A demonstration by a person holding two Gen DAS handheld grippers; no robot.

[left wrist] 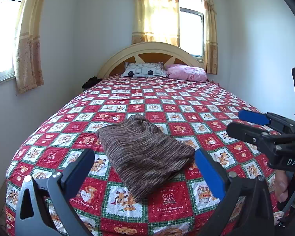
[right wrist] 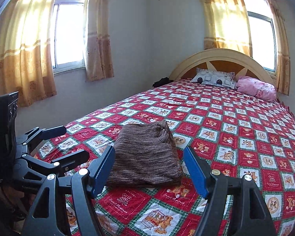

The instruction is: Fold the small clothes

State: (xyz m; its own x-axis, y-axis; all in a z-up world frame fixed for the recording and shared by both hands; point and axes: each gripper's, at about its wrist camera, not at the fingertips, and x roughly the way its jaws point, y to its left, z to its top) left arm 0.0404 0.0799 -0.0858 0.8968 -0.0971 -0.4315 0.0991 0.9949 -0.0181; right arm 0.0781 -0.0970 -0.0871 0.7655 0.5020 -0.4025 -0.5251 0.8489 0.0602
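While the brown knit garment (left wrist: 145,153) lay folded on the bedspread (left wrist: 186,102), I judged folding done. My left gripper (left wrist: 145,169) and right gripper (right wrist: 149,169) hovered near it, jaws apart, empty.

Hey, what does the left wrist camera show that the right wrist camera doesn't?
Only the left wrist view shows the left claw from behind, open and empty, with the right claw entering from the right edge and part of a hand below it. Only the right wrist view shows the right claw from behind, open and empty, the left claw at its left edge, and the side window in full. Both show the folded brown garment lying on the red patterned bedspread, the two pillows and the arched headboard.
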